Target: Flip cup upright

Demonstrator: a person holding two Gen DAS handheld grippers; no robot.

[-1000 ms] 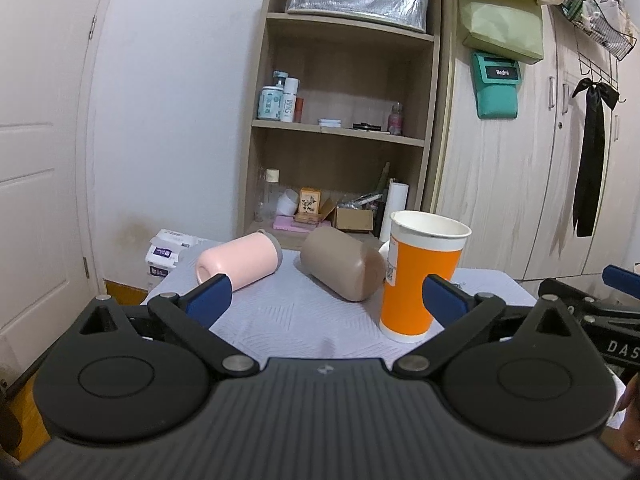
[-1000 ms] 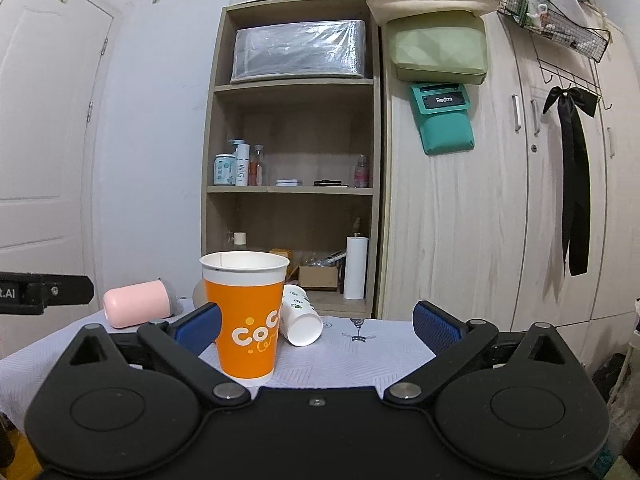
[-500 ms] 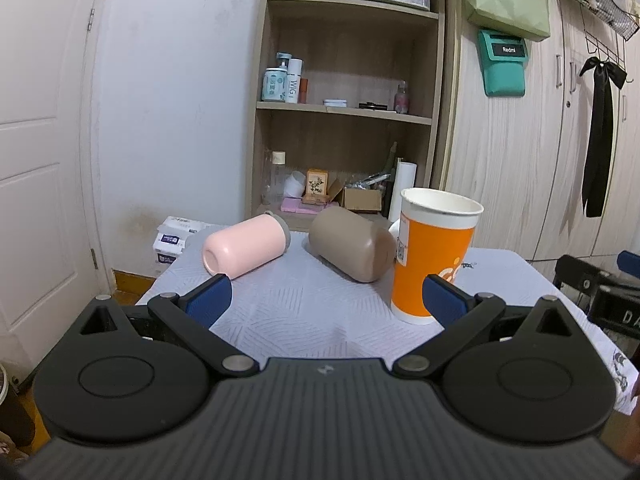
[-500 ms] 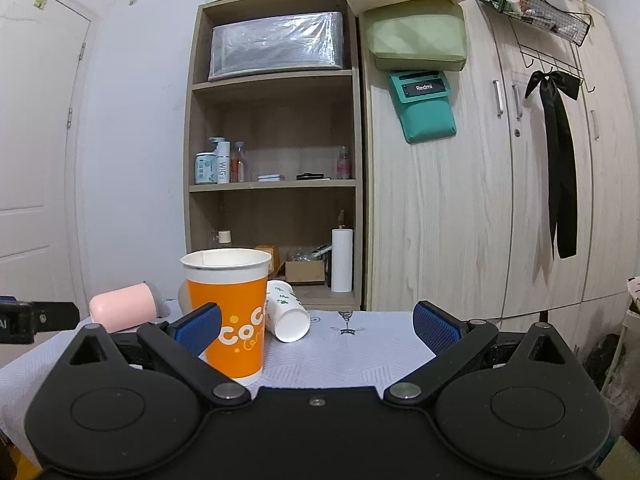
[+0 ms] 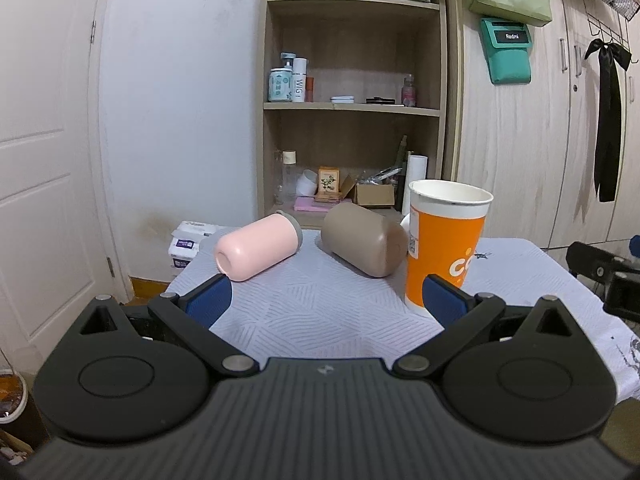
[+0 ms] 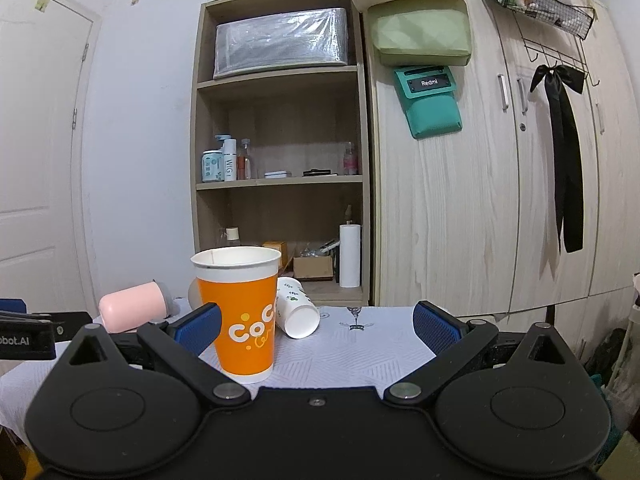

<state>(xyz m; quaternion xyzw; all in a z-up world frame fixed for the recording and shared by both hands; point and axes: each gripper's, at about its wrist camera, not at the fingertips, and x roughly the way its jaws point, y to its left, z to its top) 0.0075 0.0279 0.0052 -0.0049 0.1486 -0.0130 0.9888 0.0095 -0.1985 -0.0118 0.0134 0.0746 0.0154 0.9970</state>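
Both grippers idle, jaws wide, nothing held: left gripper (image 5: pixel 326 294) low at the near edge of the counter (image 5: pixel 320 312), right gripper (image 6: pixel 316 320) likewise. Orange cup (image 5: pixel 444 244) already stands upright, mouth up, at about 1 o'clock from the left gripper and 11 o'clock from the right. Three cups lie on their sides, not yet flipped: pink cup (image 5: pixel 258 248) at 11 o'clock in the left view, brown cup (image 5: pixel 364 244) at 12, just beside the orange cup, contact cannot be told; white cup (image 6: pixel 296 312) behind the orange cup in the right view, about 12 o'clock. Risks, as judgement: the right gripper's left finger (image 6: pixel 198 326) sits close to the orange cup, so a reach toward the white cup could knock it over; lying cups are round and may roll off when nudged, the pink one being near the left edge; paper cups crush if squeezed hard; the counter's thin white patterned cover may slide or bunch under a dragged cup. Room: white door at left, open wooden shelf (image 6: pixel 280 180) with bottles and boxes behind the counter, light wood wardrobe (image 6: pixel 460 200) at right with a teal pouch and black ribbon hanging.
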